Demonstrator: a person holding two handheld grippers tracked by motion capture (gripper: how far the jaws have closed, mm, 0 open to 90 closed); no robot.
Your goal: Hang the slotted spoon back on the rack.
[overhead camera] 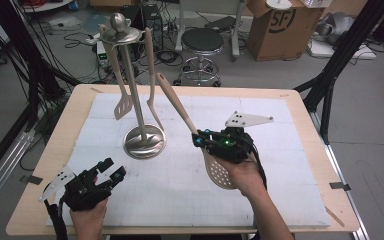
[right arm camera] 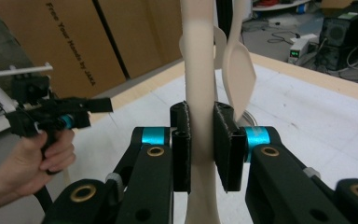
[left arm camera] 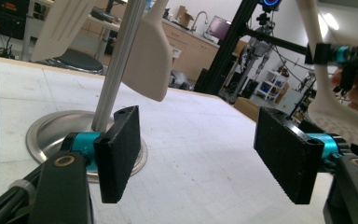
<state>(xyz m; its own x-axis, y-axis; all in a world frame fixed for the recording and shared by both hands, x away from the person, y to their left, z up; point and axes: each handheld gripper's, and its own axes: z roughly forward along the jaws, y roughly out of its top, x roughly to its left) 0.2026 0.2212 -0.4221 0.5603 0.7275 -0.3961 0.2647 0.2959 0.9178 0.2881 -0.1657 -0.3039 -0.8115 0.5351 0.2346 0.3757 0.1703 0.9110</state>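
Presently the right gripper [overhead camera: 198,138] has its jaws pinched flat on the handle of the skimmer spoon [overhead camera: 185,119], which passes straight up between the pads in the right gripper view; the perforated bowl [overhead camera: 220,172] hangs below the jaws and under the hand, while the handle end rises beyond them toward the utensil stand [overhead camera: 136,90]. Judged from this grip, mid-handle and with the hanging end leading, the spoon is being carried to the rack on top of the stand. The left gripper [overhead camera: 113,171] rests low near the table's front edge, jaws spread with nothing between them; ahead of them lies the stand's round steel base [left arm camera: 46,135], apparently ready to steady it. Two utensils already hang from the rack, a slotted turner [overhead camera: 122,107] and a plain spatula [overhead camera: 152,85], beyond the right jaws in line with the spoon; they crowd the rack and could be knocked. A white mat [overhead camera: 280,190] covers the table [overhead camera: 80,100].
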